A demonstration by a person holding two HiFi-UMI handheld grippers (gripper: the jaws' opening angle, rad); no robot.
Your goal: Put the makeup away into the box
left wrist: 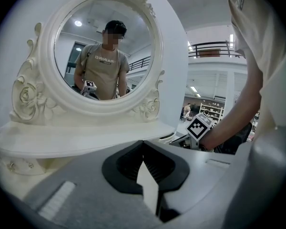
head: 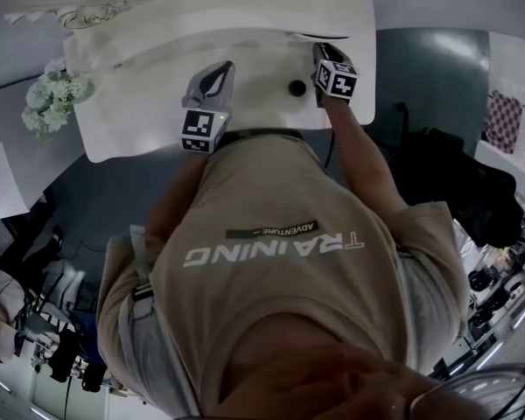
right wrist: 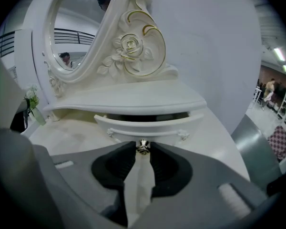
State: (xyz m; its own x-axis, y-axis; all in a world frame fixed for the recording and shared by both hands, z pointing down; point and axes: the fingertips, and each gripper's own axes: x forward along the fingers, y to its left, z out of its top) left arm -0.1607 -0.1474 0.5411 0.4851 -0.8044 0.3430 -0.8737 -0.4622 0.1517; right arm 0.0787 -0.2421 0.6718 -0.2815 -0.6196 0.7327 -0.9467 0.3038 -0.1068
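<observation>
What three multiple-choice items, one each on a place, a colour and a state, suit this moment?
1. Where is the knob?
A. at the right gripper jaw tips
B. on the floor
C. beside the flowers
2. What colour is the vanity?
A. black
B. white
C. red
3. The drawer is:
A. taken out
B. fully closed
C. slightly open

Key: A, the jaw tips close on the knob; B, the shelf and mirror frame are white; C, a dark gap shows behind the drawer front.
</observation>
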